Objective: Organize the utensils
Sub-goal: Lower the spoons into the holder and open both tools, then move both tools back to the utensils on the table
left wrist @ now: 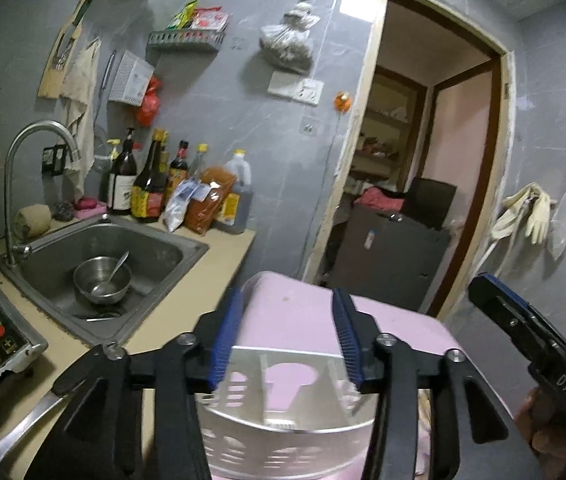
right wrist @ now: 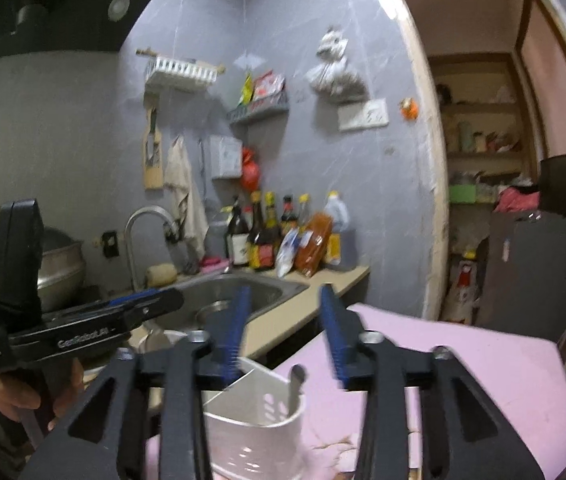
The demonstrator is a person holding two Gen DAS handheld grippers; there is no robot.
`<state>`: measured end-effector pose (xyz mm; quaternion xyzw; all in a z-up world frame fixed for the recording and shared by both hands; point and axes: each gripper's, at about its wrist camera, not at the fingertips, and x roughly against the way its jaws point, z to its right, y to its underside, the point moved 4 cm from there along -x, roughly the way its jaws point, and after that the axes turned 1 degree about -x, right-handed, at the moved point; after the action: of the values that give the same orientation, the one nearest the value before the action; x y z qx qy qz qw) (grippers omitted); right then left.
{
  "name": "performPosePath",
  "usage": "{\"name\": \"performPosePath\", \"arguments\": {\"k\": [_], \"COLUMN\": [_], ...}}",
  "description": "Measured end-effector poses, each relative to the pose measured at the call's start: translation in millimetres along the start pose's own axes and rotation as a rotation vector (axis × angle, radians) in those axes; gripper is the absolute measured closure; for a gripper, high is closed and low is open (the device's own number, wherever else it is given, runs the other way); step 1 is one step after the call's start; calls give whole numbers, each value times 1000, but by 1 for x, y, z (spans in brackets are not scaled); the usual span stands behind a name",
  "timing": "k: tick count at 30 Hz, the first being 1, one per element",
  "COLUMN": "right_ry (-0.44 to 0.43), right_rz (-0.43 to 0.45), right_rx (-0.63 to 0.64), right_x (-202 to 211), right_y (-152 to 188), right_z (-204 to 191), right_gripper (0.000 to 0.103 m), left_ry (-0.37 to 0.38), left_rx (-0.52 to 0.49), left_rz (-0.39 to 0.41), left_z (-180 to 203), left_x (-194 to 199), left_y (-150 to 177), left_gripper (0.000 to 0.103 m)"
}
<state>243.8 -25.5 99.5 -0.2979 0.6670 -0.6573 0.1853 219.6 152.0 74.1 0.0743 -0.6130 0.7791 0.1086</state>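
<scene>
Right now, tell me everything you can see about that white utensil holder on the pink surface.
The white utensil holder looks like plastic, with a rounded front wall pierced by rows of slots and upright dividers splitting it into compartments. It stands upright on the pink surface, near the counter. The compartments visible from the left wrist view look empty; the right wrist view shows what may be one handle rising from it. Both hand-held grippers hover open above it, not touching it.

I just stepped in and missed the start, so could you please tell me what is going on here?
A person holds a two-finger tool in each hand over a white utensil holder on a pink surface beside the sink. The left tool and the right tool are both open and empty. A spoon sits in a steel bowl in the sink, untouched. Whether the holder contains any utensils is hard to tell.
</scene>
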Motion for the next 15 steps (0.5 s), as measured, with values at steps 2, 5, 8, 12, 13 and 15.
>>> {"name": "performPosePath", "arguments": {"k": [2,5,8,12,13,15], "right_ry": [34,82,127,178,194,218], "right_rz": [36,85,120,145,146,142], "right_rx": [11,16,14,25,31,41], "right_x": [14,39,63,96,104,115], "right_y": [-6,-14,-19,-19,-18,-14], "right_z": [6,17,30,46,50,56], "right_gripper": [50,23,5,0,0,0], "left_ry": [19,49,68,86,92,113], "left_rx": [-1,-3,-24,-46,-51,-67], "left_rz": [14,30,56,100,107,112], "left_z": [9,26,45,71,77,90], "left_x": [5,10,16,26,28,31], "left_y": [-3,-5,-4,3,5,12], "left_gripper": [50,39,20,6,5,4]}}
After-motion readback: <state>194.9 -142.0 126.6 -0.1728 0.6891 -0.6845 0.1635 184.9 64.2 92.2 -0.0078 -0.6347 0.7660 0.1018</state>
